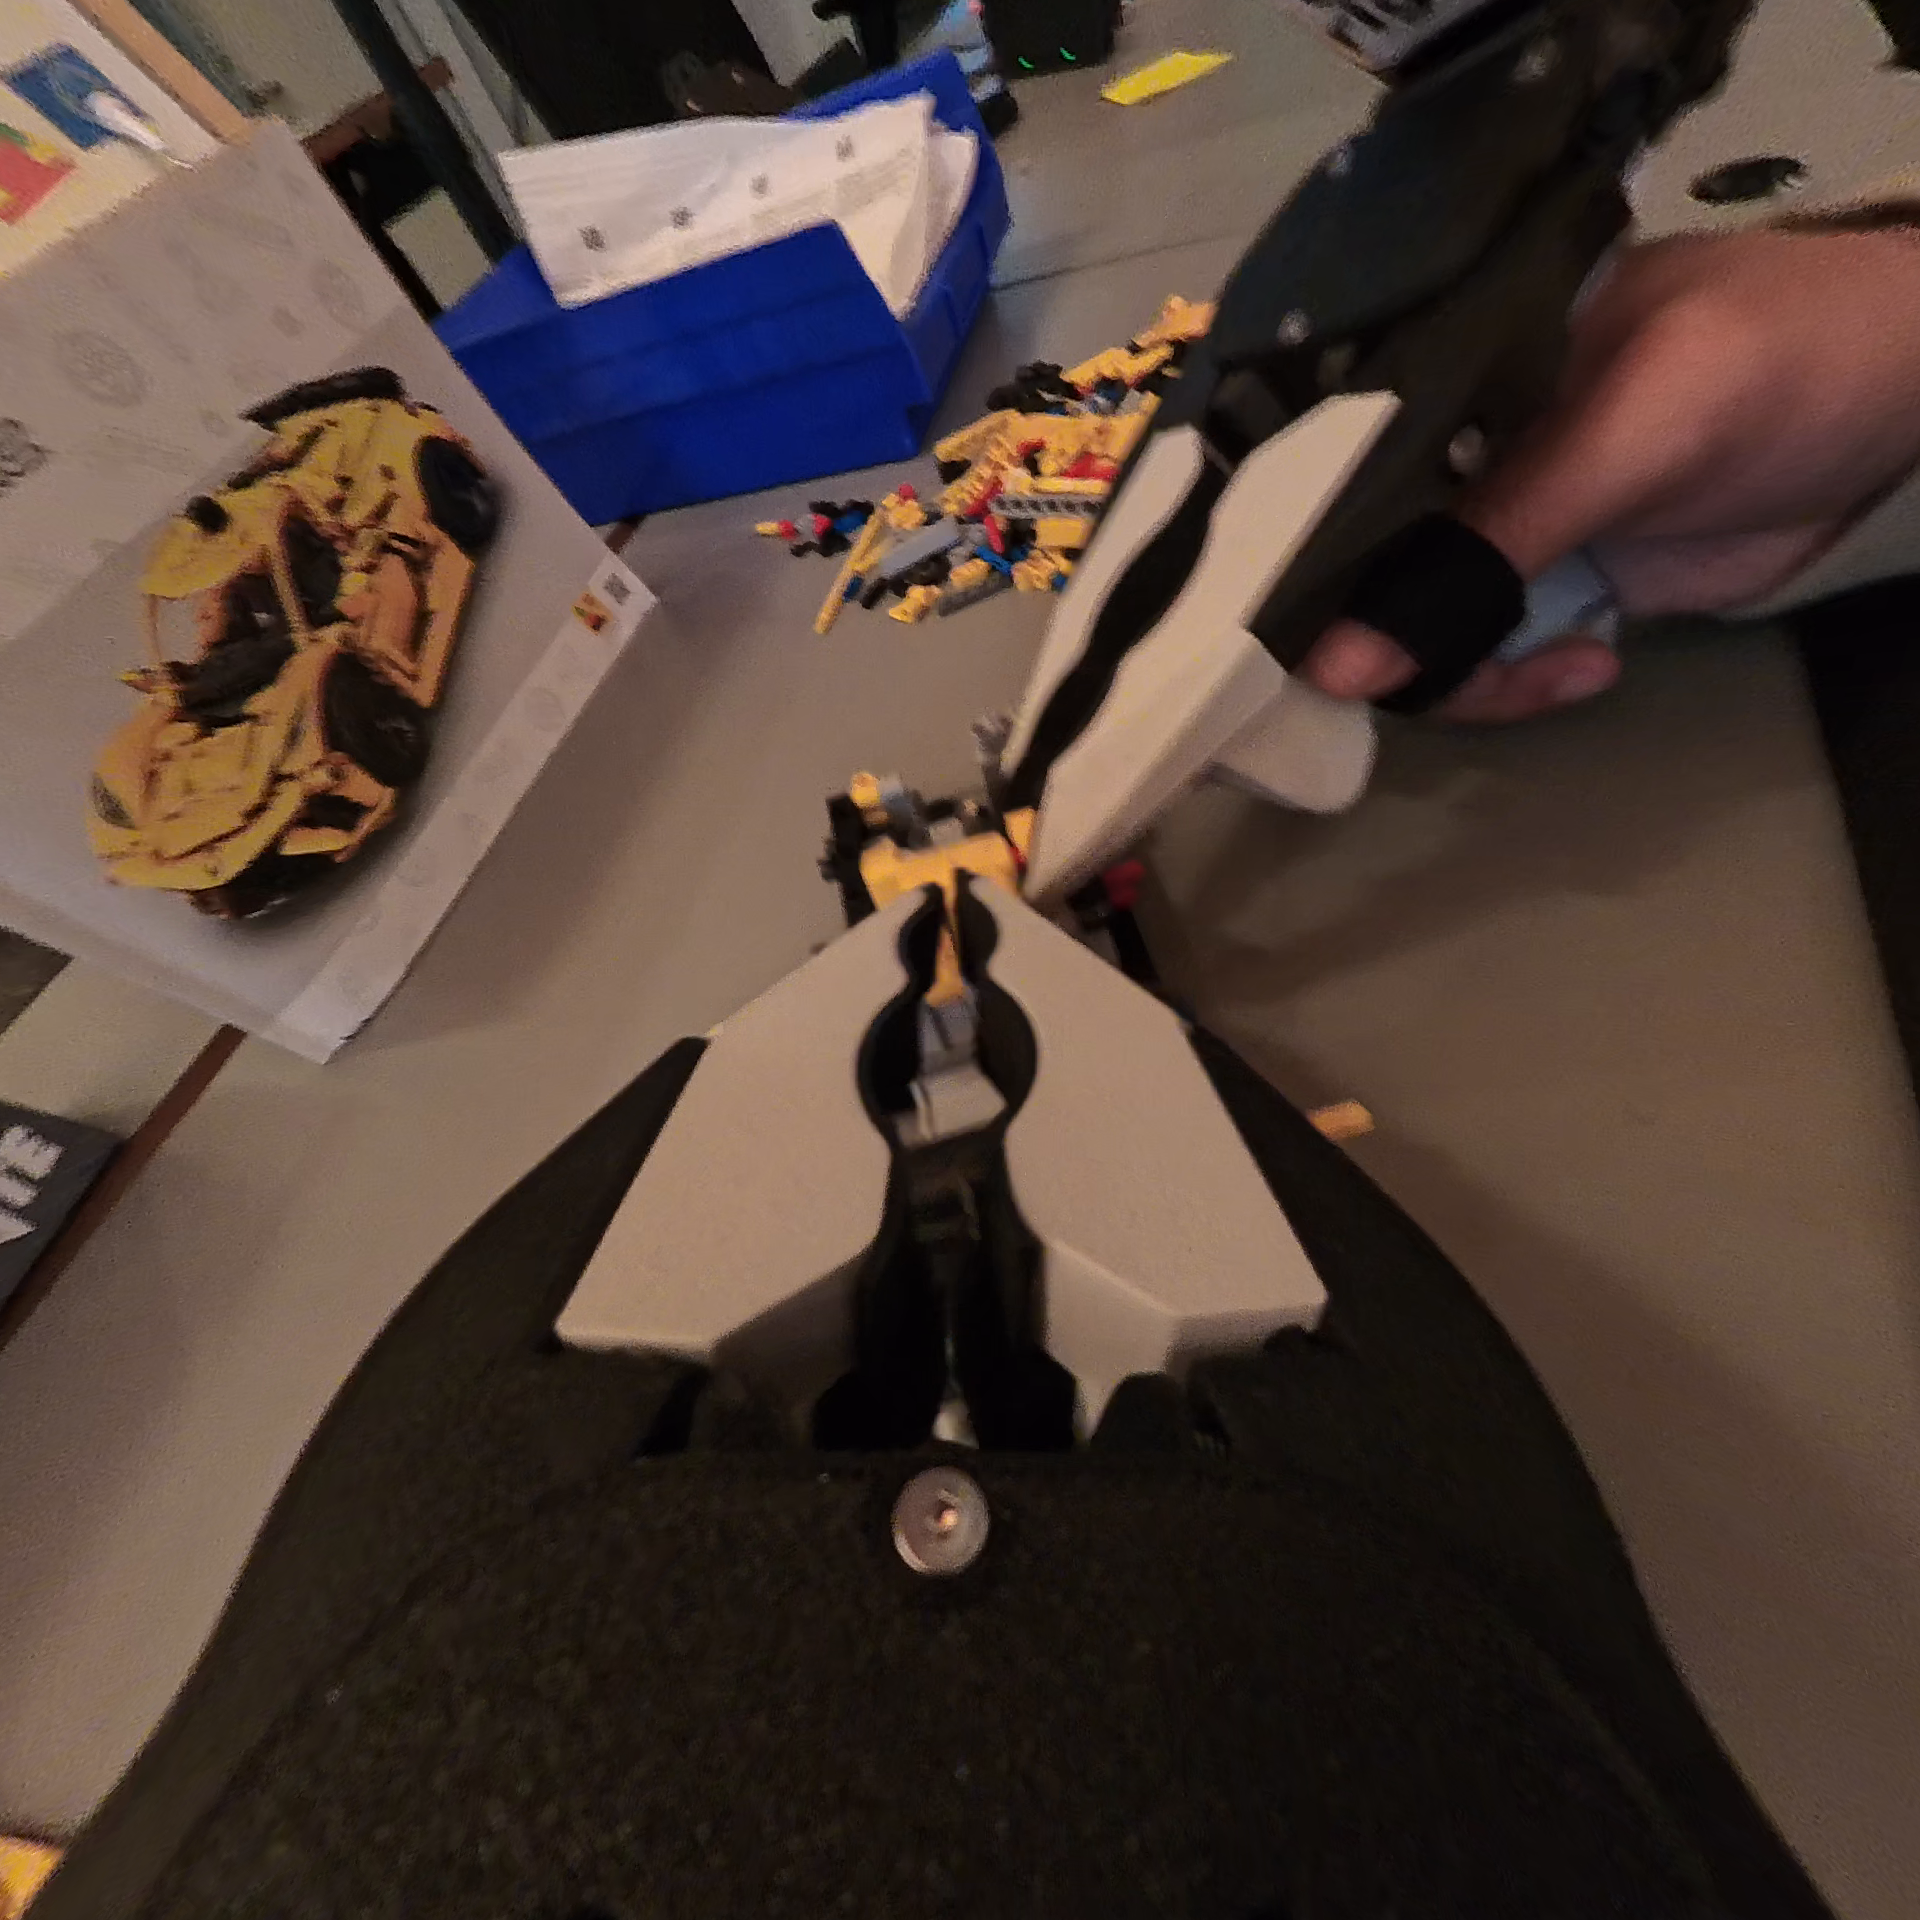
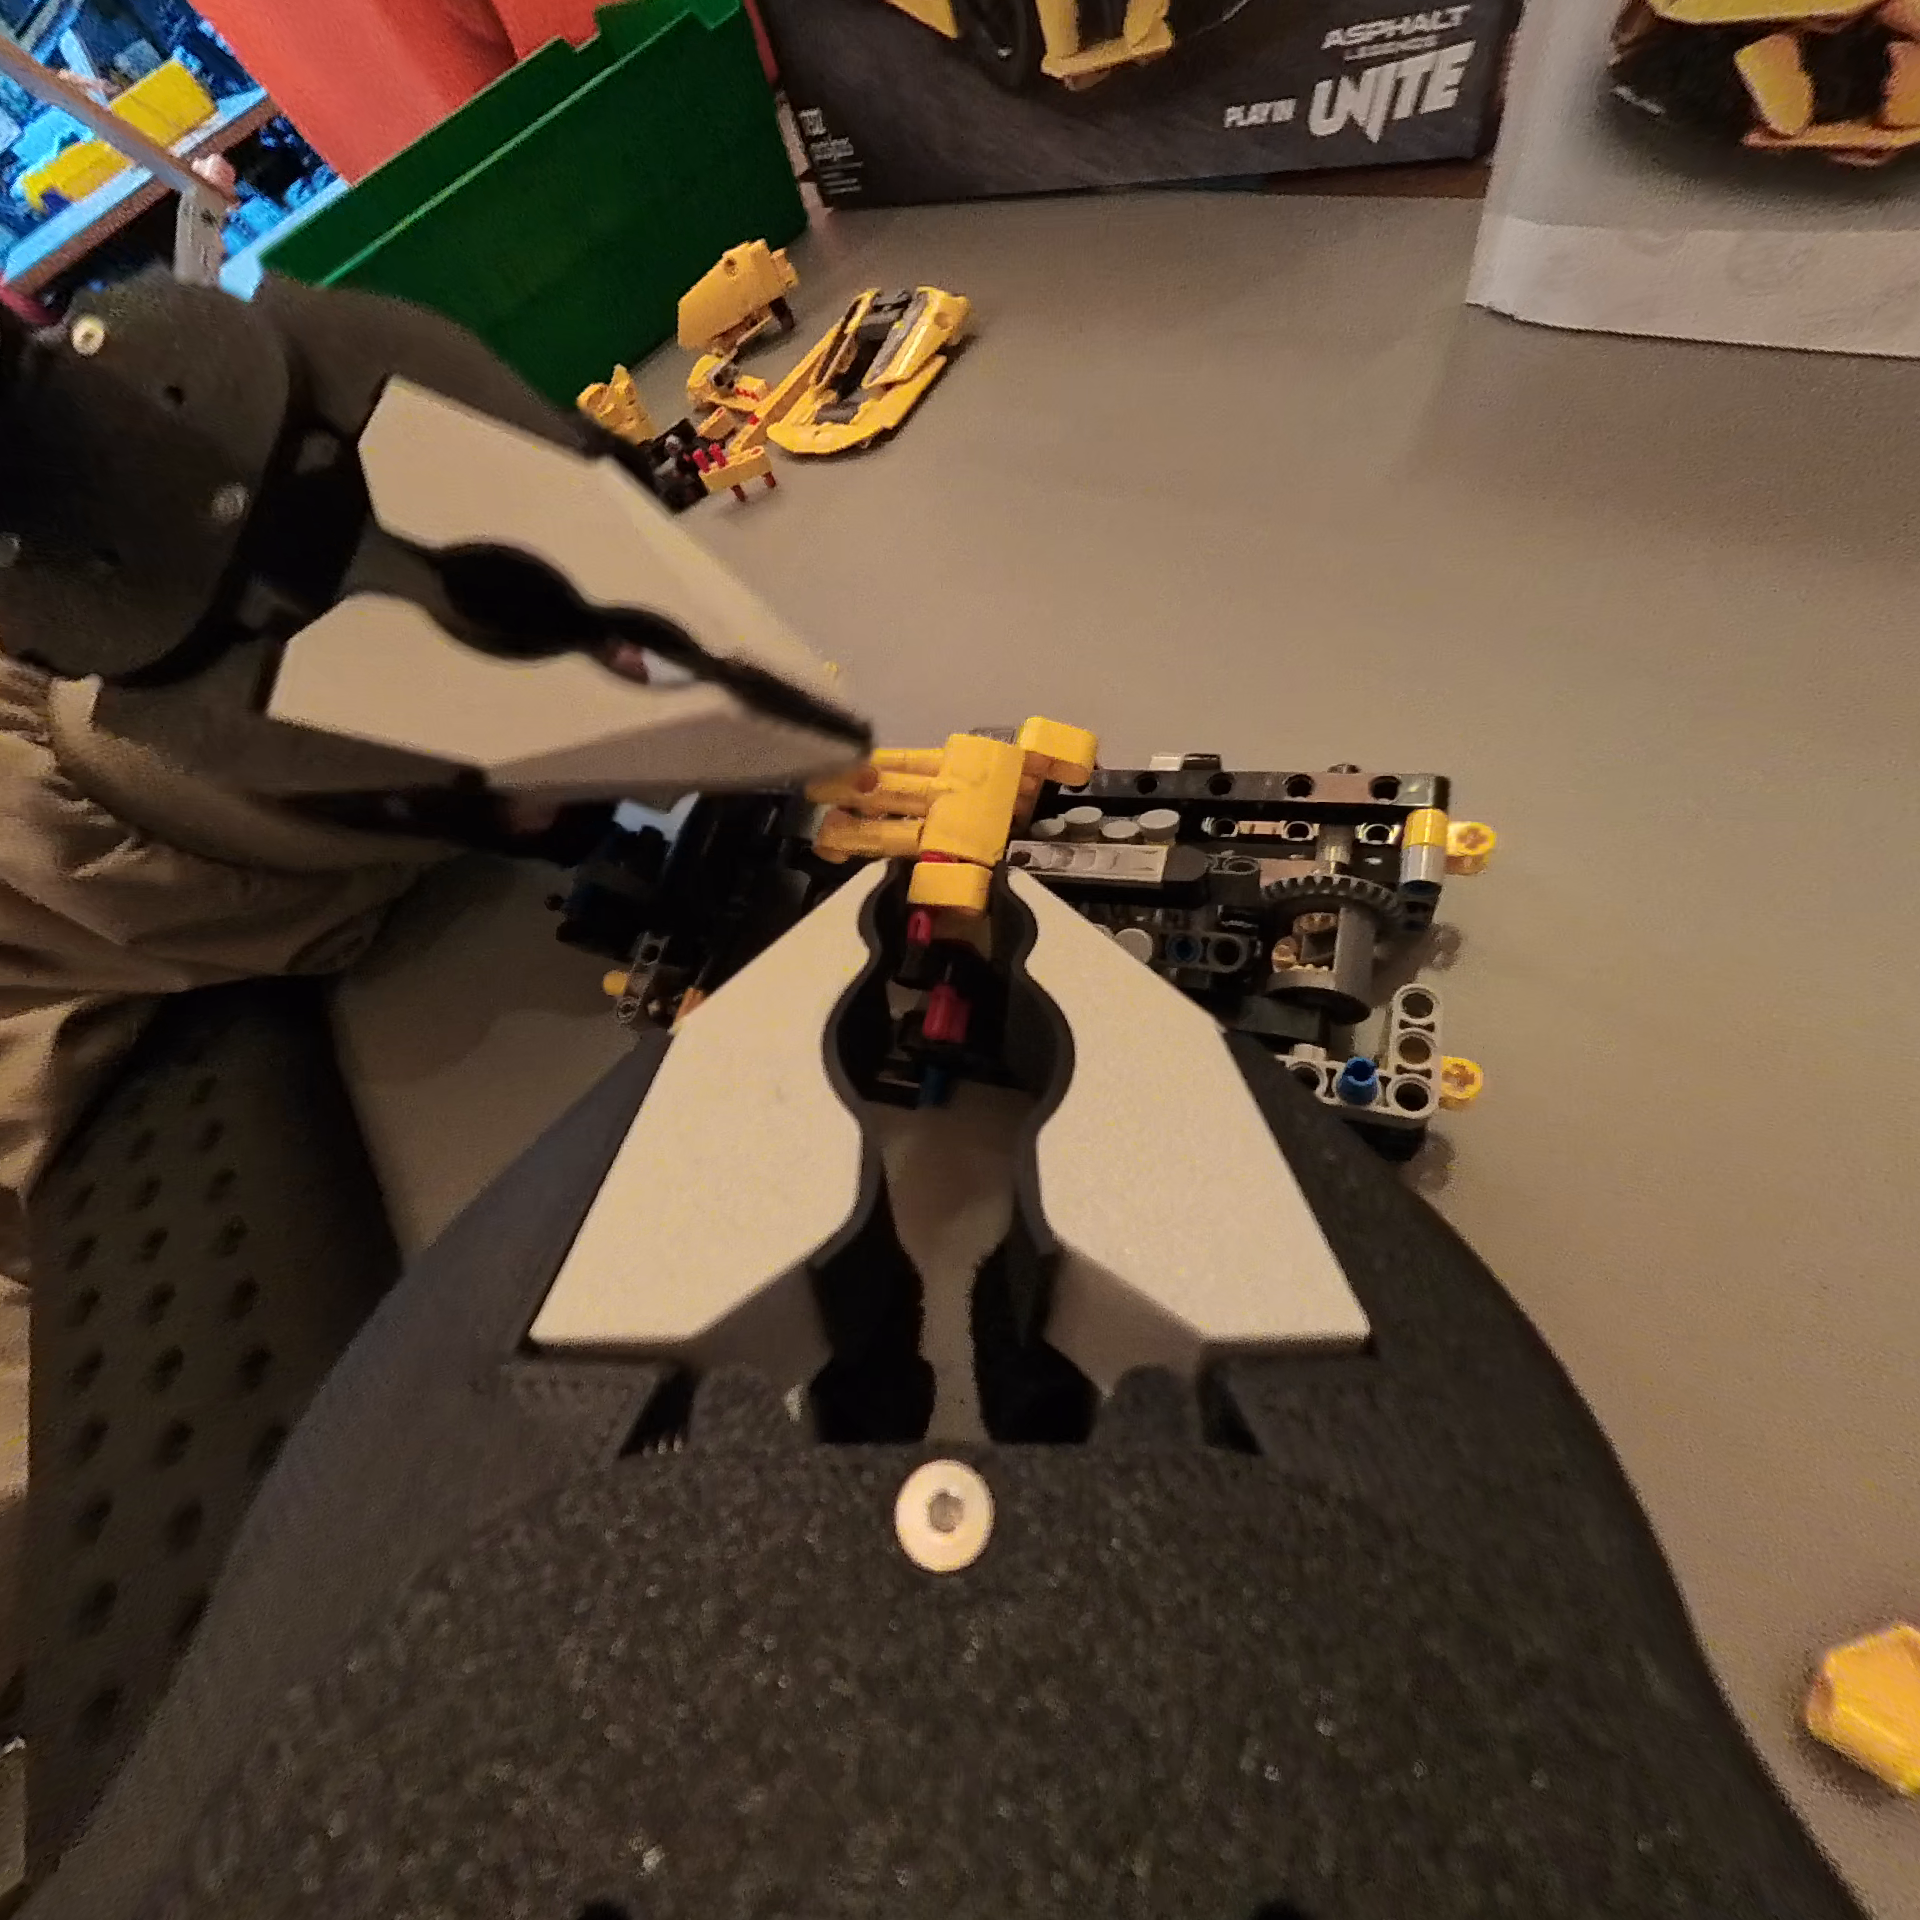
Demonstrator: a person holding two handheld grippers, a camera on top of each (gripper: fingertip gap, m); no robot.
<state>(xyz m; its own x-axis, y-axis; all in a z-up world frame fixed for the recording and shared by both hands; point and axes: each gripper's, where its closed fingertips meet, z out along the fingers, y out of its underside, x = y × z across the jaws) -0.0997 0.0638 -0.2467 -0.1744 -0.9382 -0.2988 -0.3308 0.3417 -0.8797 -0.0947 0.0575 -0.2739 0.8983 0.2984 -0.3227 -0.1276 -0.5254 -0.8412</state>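
A partly built brick chassis, black and grey with gears, lies on the grey table. A yellow sub-assembly with red pins sits at its near left end. My left gripper is shut on this yellow part; in the right wrist view it reaches in from the left. My right gripper is shut on the same yellow part from the near side. In the left wrist view it comes down from the upper right, held by a hand. The two pairs of fingertips almost touch.
A blue bin with white sheets, a pale box picturing a yellow car and a pile of loose bricks lie beyond. A green bin, a dark box, yellow body panels and a loose yellow piece also show. Left and right tips are no more than a few centimetres apart. The loose yellow piece sits 15 centimeters or so from the ends of my right fingers.
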